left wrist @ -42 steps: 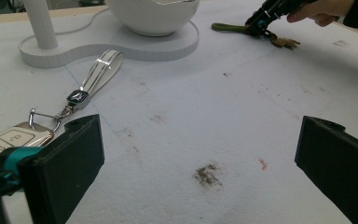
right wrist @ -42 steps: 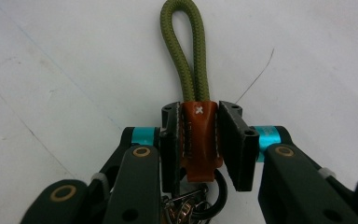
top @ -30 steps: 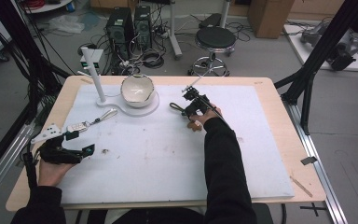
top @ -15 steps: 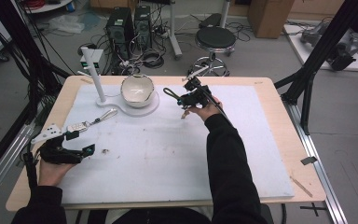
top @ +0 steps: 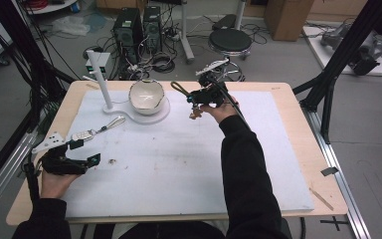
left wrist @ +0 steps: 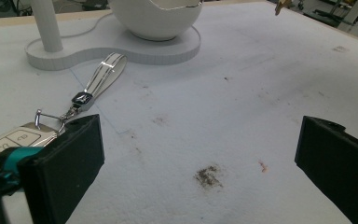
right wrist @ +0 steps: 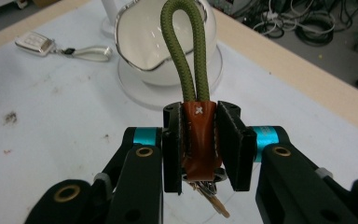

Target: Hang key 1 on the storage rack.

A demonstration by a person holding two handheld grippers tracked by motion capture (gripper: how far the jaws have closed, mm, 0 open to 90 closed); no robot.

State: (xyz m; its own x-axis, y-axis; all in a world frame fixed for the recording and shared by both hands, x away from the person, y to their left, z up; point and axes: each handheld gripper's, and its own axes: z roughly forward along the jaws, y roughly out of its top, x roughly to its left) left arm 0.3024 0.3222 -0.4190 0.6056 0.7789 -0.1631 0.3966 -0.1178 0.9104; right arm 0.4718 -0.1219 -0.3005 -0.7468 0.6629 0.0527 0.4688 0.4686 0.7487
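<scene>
the key fob (left wrist: 7, 142) is cut off at the left gripper view's 9 o'clock edge, partly hidden behind that view's near jaw.

A keychain (right wrist: 198, 135) with a brown leather tab and green cord loop is held upright, lifted near a white bowl (right wrist: 156, 42).

White egg-shaped bowl (top: 148, 95) sits on its flat white stand (top: 129, 114) at upper centre of the worktop (top: 288, 164), slim white post (top: 101, 79) just left. Silver car key fob (top: 82, 135) lies lower left, beside the left claw (top: 87, 152). Right claw (top: 191, 97) holds the olive cord keyring (right wrist: 189, 60) right of the bowl.
</scene>
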